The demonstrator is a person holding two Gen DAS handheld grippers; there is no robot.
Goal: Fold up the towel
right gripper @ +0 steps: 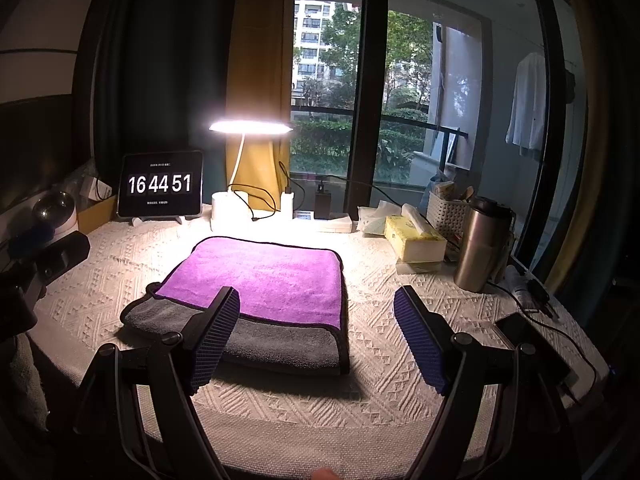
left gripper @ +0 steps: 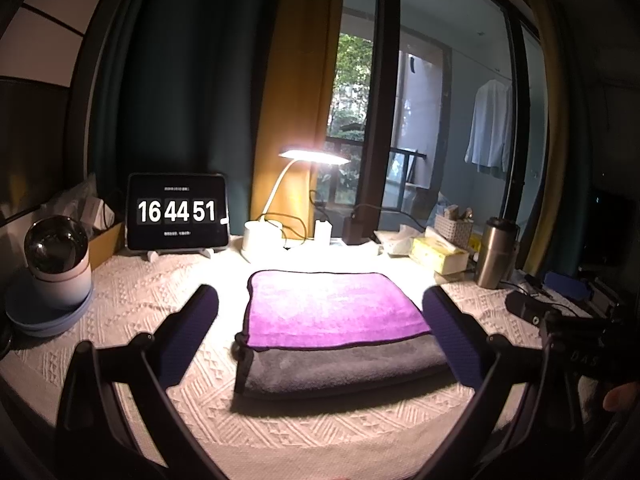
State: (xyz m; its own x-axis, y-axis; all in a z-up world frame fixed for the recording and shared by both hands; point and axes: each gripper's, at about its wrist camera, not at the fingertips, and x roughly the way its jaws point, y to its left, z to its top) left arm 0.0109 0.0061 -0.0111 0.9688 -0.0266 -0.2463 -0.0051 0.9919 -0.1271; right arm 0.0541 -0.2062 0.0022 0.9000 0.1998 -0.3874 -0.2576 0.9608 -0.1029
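A folded towel [left gripper: 332,312], purple on top with a grey layer showing at its near edge, lies flat on the white textured tablecloth [left gripper: 160,304]. It also shows in the right wrist view [right gripper: 264,280]. My left gripper [left gripper: 320,300] is open and empty, held above the table with its fingers either side of the towel's near edge. My right gripper [right gripper: 318,304] is open and empty, above the towel's near right corner. The right gripper's body shows at the right edge of the left wrist view [left gripper: 568,320]. The left gripper's body shows at the left edge of the right wrist view [right gripper: 44,256].
A tablet clock [left gripper: 177,211], a lit desk lamp [left gripper: 314,158] and cables stand at the back. A tissue box [right gripper: 414,236], a basket [right gripper: 446,210] and a steel tumbler [right gripper: 482,244] stand right. A round white device [left gripper: 58,264] stands left. A phone [right gripper: 532,340] lies near the right edge.
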